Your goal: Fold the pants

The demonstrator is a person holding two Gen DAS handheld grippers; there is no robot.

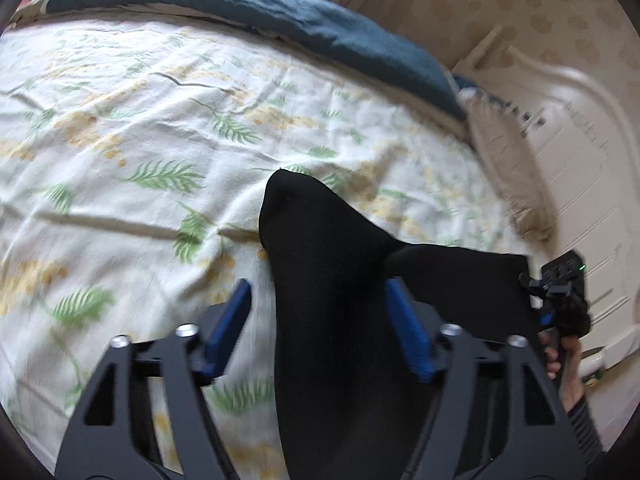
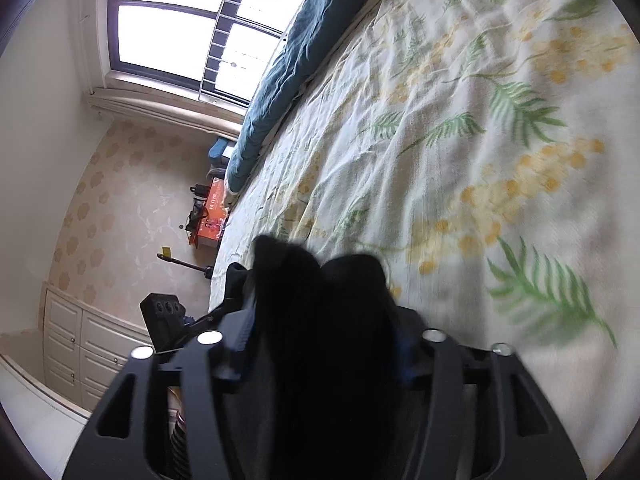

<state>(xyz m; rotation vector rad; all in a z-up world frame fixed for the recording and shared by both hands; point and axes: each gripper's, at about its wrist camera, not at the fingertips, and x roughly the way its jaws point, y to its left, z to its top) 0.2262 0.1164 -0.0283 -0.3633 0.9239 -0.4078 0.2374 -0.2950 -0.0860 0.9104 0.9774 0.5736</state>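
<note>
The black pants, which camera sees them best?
The left wrist view: the black pants show their draped shape clearly against the flowery bedsheet, running between the left hand-held gripper's spread blue fingers. The right wrist view shows only a dark, blurry bunch close up.

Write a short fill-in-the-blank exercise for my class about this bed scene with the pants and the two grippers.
1. The pants between the blue fingers are ____ in colour.
2. The bedsheet is printed with green ____ and yellow flowers.
3. The left gripper's jaws stand ____.
4. Along the bed's far edge lies a dark teal ____.

Missing words: black; leaves; open; blanket
</note>
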